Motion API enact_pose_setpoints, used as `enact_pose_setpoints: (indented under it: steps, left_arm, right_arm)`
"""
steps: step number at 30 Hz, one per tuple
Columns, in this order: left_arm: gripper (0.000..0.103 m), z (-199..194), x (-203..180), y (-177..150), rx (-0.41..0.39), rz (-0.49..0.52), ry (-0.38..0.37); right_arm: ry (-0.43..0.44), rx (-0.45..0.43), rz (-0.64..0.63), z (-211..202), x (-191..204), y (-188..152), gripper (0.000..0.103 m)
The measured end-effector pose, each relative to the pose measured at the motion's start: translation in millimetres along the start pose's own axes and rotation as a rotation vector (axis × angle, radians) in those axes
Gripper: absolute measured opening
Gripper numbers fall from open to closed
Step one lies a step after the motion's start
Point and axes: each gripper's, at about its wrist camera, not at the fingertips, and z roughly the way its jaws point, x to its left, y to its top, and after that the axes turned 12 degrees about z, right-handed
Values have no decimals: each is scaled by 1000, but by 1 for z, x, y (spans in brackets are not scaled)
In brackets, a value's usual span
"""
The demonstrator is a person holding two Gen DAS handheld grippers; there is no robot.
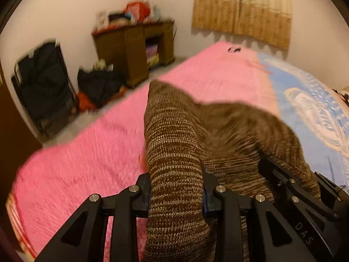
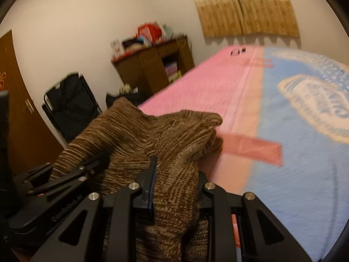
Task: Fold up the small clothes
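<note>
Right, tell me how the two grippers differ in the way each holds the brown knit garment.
The left gripper pinches a narrow, taut band of the brown knit garment that runs straight ahead; the right gripper clamps a thicker, bunched wad that humps up in folds. The left works over the pink part of the bedspread, the right nearer its blue part. Both are shut on the same garment, side by side.

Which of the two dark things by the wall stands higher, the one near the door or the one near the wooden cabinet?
The black folding chair nearer the door stands higher; the dark bag beside the wooden cabinet lies low on the floor.
</note>
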Motion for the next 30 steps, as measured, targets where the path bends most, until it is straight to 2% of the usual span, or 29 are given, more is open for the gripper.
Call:
enact_pose_setpoints:
  steps: [2,5,6,7,9,11,14,18,19,20,22,23,25,27,30]
  left_arm:
    - [42,15,14,-9,39,-83,-47]
    - [63,20,34,-15,46,-167,-89]
    - [66,19,38,-17,46,-173,-94]
    - [67,19,41,-18,45,-176,-106]
    - [68,14,44,-20,53,-157,-135]
    - [73,5,49,-24,49,-144,-152]
    - [73,-10,54,-30,33,-137,-173]
    - [73,-31,50,-32,-8,-92,-108]
    - [73,-38,45,-31,-28,-68,-62]
    - [73,-41,41,-30,-42,-50,-26]
    - [73,-47,34,-28,-61,-24,14]
    - [73,-47,30,-26,-64,-13,5]
    - [74,-41,25,-26,-47,12,-8]
    - [74,-31,22,-29,-9,28,18]
    - [74,-19,18,-39,49,44,21]
  right_arm:
    - [-31,30,-27,15,1,-6,28]
    - [-35,73,-11,23,-6,-8,36]
    - [-39,81,5,23,-10,-7,46]
    - [-52,92,30,23,-17,-6,61]
    - [-51,111,78,21,-28,-7,71]
    - [-1,133,151,13,-45,-9,72]
    - [16,123,174,-10,-57,-15,72]
    - [-2,95,213,-38,-66,-24,73]
    - [-21,60,220,-50,-66,-24,70]
    - [-39,21,212,-58,-62,-22,64]
    - [-85,-46,162,-71,-50,-17,22]
    - [-111,-63,126,-75,-41,-15,16]
    - [-99,-80,81,-78,-25,-13,16]
    - [-84,-79,39,-73,-10,-14,16]
    - [-87,-35,-18,-56,6,-23,16]
